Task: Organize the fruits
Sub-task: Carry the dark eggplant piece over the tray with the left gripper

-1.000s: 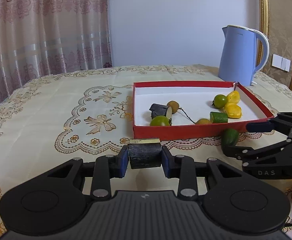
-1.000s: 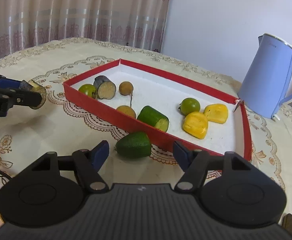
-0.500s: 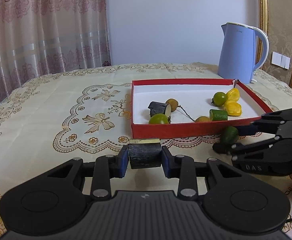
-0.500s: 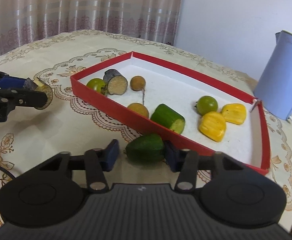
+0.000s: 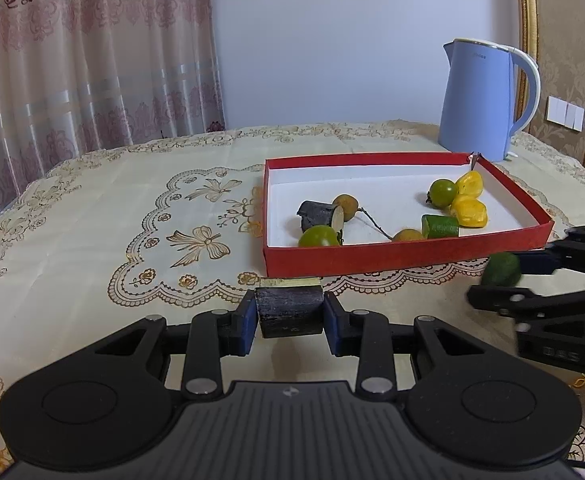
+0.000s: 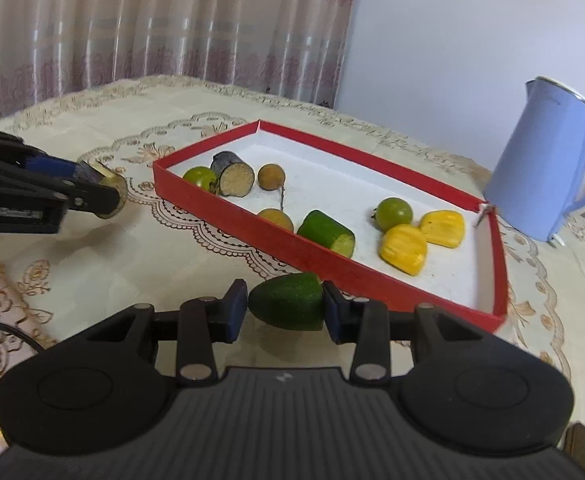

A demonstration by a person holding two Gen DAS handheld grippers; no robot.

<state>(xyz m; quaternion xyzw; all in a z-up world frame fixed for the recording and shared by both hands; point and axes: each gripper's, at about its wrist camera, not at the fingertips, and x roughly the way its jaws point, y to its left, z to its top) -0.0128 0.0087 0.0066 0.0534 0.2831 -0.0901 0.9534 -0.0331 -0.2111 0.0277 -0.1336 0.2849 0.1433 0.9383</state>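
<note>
My left gripper (image 5: 290, 316) is clamped on a dark cut chunk (image 5: 289, 310), held just outside the near wall of the red tray (image 5: 392, 258). My right gripper (image 6: 285, 309) is clamped on a green fruit end (image 6: 286, 306), off the tablecloth (image 5: 92, 240), beside the tray's near wall.

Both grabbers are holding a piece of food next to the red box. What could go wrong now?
1. The right gripper pinches the green cucumber end by its rounded tip, so it might slip out.
2. That piece hangs just outside the red box; carried too low, it could bump the wall.
3. The left gripper holds a dark eggplant chunk. Both heading in together, they might collide.
</note>
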